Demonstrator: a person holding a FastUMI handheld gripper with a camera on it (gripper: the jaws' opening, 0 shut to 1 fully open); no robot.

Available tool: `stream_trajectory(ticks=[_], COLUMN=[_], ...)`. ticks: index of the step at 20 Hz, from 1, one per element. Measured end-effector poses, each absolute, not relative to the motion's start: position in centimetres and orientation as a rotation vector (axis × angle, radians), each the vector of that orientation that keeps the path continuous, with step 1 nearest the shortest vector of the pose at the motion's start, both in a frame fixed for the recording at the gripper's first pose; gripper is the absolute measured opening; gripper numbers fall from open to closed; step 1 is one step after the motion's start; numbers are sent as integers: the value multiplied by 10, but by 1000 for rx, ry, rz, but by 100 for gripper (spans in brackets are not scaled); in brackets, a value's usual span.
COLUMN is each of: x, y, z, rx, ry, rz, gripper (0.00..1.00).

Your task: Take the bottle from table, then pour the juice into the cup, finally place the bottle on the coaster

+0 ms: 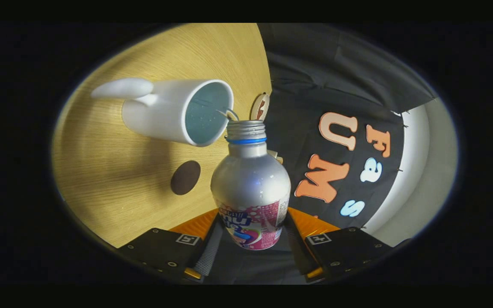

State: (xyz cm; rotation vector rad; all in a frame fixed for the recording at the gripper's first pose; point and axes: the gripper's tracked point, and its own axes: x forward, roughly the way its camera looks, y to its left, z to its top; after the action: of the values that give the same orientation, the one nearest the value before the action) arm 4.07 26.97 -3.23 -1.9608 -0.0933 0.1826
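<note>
Gripper (250, 239) clamps the bottle (250, 188), both fingers pressing its label. Bottle tilted, open mouth at the cup (178, 111) rim for pouring; coaster (185, 177) awaits nearby.

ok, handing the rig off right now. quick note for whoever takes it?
Hand-held gripper: shut on the bottle, one finger on each side of its labelled lower body.
Bottle: uncapped, lifted and tipped, mouth at the rim of the white cup on the wooden table.
Coaster: dark round disc on the table, between the cup and the fingers, bare.
Done: bottle picked up, brought to the cup.
Left: finish the pour (can't tell if juice is flowing), then set the bottle on the coaster.
</note>
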Motion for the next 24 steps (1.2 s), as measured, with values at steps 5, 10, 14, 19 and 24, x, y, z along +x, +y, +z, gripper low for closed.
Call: stream_trajectory(ticks=[5, 10, 14, 19, 24], x=[43, 43, 42, 44, 44], y=[267, 265, 267, 268, 266], z=[-31, -30, -28, -28, -29], rx=[-1974, -1975, -1981, -1997, -2013], ry=[-84, -79, -84, -81, -71], rz=[175, 177, 175, 179, 181], gripper=[75, 75, 75, 75, 75])
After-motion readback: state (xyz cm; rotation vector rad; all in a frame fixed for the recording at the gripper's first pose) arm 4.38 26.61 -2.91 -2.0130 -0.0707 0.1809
